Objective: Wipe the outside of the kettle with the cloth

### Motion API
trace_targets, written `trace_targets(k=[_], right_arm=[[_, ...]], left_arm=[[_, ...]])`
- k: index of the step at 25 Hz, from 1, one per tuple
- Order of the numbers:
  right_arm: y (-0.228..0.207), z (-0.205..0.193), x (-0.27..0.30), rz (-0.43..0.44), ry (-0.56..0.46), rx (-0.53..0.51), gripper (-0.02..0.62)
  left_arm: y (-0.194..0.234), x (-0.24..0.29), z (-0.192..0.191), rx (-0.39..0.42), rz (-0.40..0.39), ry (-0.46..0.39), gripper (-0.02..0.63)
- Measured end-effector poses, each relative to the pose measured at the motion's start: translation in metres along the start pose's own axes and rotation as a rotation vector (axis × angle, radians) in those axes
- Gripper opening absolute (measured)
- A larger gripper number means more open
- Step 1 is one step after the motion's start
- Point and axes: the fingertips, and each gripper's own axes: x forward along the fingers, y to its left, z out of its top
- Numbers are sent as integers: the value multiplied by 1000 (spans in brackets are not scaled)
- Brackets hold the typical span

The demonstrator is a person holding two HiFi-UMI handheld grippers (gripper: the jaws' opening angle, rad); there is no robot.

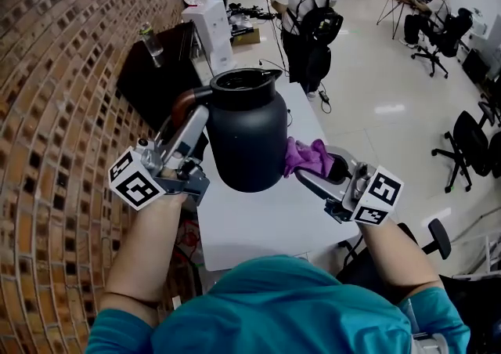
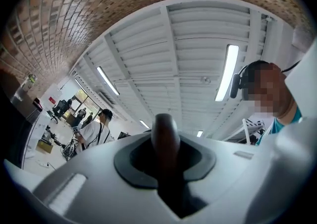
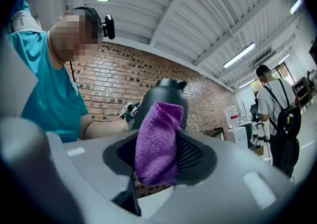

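Observation:
A matte black kettle (image 1: 246,135) hangs in the air above the white table (image 1: 258,227), tilted slightly. My left gripper (image 1: 190,116) is shut on the kettle's brown handle (image 1: 186,102); in the left gripper view the handle (image 2: 165,136) fills the space between the jaws. My right gripper (image 1: 309,166) is shut on a purple cloth (image 1: 307,156), which rests against the kettle's right side. From the right gripper view the cloth (image 3: 156,141) bunches between the jaws with the kettle (image 3: 166,100) just behind it.
A brick wall (image 1: 55,110) runs along the left. White boxes (image 1: 210,27) and a dark desk (image 1: 156,78) stand further back. A person with a backpack (image 1: 307,8) stands beyond the table. Office chairs (image 1: 470,141) sit at the right.

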Motion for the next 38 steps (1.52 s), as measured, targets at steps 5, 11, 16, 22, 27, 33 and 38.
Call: trace_targets(k=[5, 11, 16, 22, 27, 33, 38], right_arm=[[14, 67, 5, -64, -58, -240, 163], [29, 108, 54, -131, 15, -700, 163], [27, 47, 47, -142, 215, -818, 163], [54, -3, 58, 11, 331, -974, 161], [56, 52, 89, -55, 305, -1192, 161], [42, 37, 117, -47, 463, -1346, 161], [65, -35, 106, 110, 539, -1379, 160]], left_arm=[[8, 2, -4, -6, 68, 12, 87], [10, 25, -20, -12, 114, 79, 89], [15, 33, -18, -21, 142, 104, 95], [27, 33, -10, 4, 195, 109, 103], [30, 40, -15, 27, 215, 147, 92], [31, 49, -29, 21, 213, 193, 95], [32, 48, -22, 14, 209, 171, 104]])
